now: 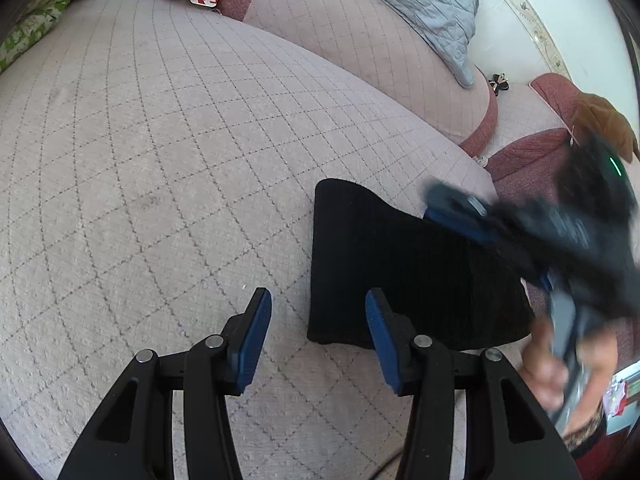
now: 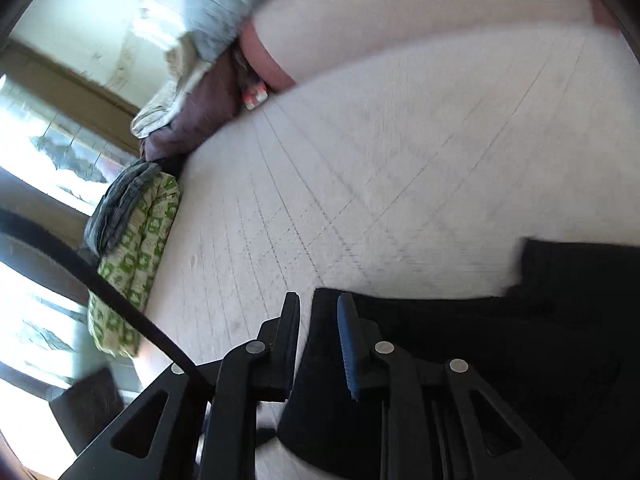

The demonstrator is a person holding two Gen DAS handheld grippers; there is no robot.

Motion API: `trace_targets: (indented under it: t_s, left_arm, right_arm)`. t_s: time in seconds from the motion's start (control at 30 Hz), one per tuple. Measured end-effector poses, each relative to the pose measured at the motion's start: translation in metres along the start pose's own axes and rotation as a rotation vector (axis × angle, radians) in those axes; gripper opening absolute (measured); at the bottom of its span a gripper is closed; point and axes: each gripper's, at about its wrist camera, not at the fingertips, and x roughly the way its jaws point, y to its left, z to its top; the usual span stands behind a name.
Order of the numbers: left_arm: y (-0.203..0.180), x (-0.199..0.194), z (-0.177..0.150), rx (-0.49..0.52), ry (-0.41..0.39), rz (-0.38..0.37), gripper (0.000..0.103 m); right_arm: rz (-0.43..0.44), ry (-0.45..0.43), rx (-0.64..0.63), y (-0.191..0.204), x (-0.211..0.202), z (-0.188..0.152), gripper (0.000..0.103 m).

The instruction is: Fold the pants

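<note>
We see the black ribbed-knit pants [image 1: 408, 264] folded into a compact rectangle at the lower right of the left wrist view, lying on the pale pink quilted sofa cushion with a grey diamond grid [image 1: 168, 152]. Our left gripper [image 1: 318, 334], at the bottom centre of that frame, has its blue-padded fingers spread wide and grasps nothing; its right finger overlaps the pants' lower left corner. Our right gripper [image 1: 460, 208] appears blurred at the right edge, over the far side of the pants. In the right wrist view its fingers [image 2: 318, 340] stand parted with a narrow gap, empty, over the near left edge of the pants [image 2: 500, 340]. A light blue quilted blanket [image 1: 420, 4] drapes the backrest at the upper right.
</note>
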Motion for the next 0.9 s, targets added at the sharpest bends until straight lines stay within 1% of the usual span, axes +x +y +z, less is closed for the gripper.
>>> trace_targets:
  t_s: [0.03,0.1,0.13,0.17,0.2,0.23,0.27,0.33,0.4,0.43,0.47,0.5,0.57,0.63,0.67,0.73,0.8,0.87,0.9]
  left_arm:
    - [0.000,0.000,-0.001,0.004,0.001,-0.001,0.048]
    - [-0.005,0.000,-0.003,0.020,-0.003,-0.001,0.048]
    - [-0.007,0.000,-0.004,0.028,-0.006,-0.004,0.048]
    - [-0.010,-0.001,-0.005,0.037,-0.008,-0.007,0.048]
    - [-0.013,-0.001,-0.007,0.047,-0.010,-0.005,0.048]
    - [-0.013,-0.002,-0.011,0.055,-0.011,-0.003,0.048]
    - [-0.014,-0.003,-0.014,0.065,-0.008,0.001,0.048]
    - [-0.015,-0.004,-0.017,0.080,-0.006,0.005,0.048]
    - [-0.020,-0.004,-0.018,0.103,-0.011,0.009,0.048]
    - [-0.025,-0.006,-0.018,0.124,-0.009,0.022,0.048]
    - [-0.033,-0.007,-0.016,0.141,-0.008,0.027,0.048]
    - [-0.047,-0.009,-0.012,0.164,-0.009,0.015,0.048]
    - [-0.075,-0.011,-0.005,0.228,-0.004,0.002,0.049]
    - [-0.115,-0.006,0.005,0.302,0.003,0.010,0.049]
    - [-0.138,-0.001,0.010,0.343,0.016,-0.007,0.051]
    - [-0.181,0.017,0.020,0.412,0.054,-0.033,0.052]
    - [-0.222,0.043,0.029,0.472,0.089,-0.043,0.052]
    - [-0.260,0.073,0.033,0.532,0.129,-0.043,0.052]
    - [-0.272,0.084,0.033,0.547,0.151,-0.044,0.052]
  right_arm:
    - [-0.042,-0.014,-0.017,-0.003,-0.012,-0.010,0.032]
    - [-0.119,0.003,-0.020,-0.011,-0.017,-0.021,0.056]
    - [-0.161,0.028,-0.013,-0.020,-0.017,-0.029,0.057]
    - [-0.178,0.044,-0.001,-0.031,-0.018,-0.036,0.053]
    - [-0.159,0.040,0.020,-0.042,-0.026,-0.044,0.046]
    - [-0.147,0.019,0.042,-0.049,-0.037,-0.049,0.042]
    - [-0.144,-0.009,0.057,-0.051,-0.048,-0.054,0.042]
    - [-0.124,-0.088,0.066,-0.058,-0.084,-0.069,0.044]
    - [-0.158,-0.145,0.071,-0.068,-0.116,-0.084,0.051]
    - [-0.193,-0.178,0.092,-0.079,-0.135,-0.094,0.054]
    - [-0.221,-0.202,0.122,-0.090,-0.149,-0.102,0.054]
    - [-0.237,-0.220,0.148,-0.098,-0.158,-0.108,0.054]
    - [-0.263,-0.285,0.242,-0.126,-0.181,-0.121,0.054]
    - [-0.256,-0.345,0.343,-0.149,-0.194,-0.131,0.056]
    - [-0.234,-0.377,0.423,-0.163,-0.199,-0.138,0.056]
    - [-0.188,-0.386,0.522,-0.181,-0.204,-0.144,0.056]
    - [-0.165,-0.391,0.561,-0.202,-0.218,-0.148,0.056]
    - [-0.203,-0.394,0.566,-0.207,-0.221,-0.151,0.056]
    - [-0.218,-0.392,0.568,-0.210,-0.225,-0.154,0.056]
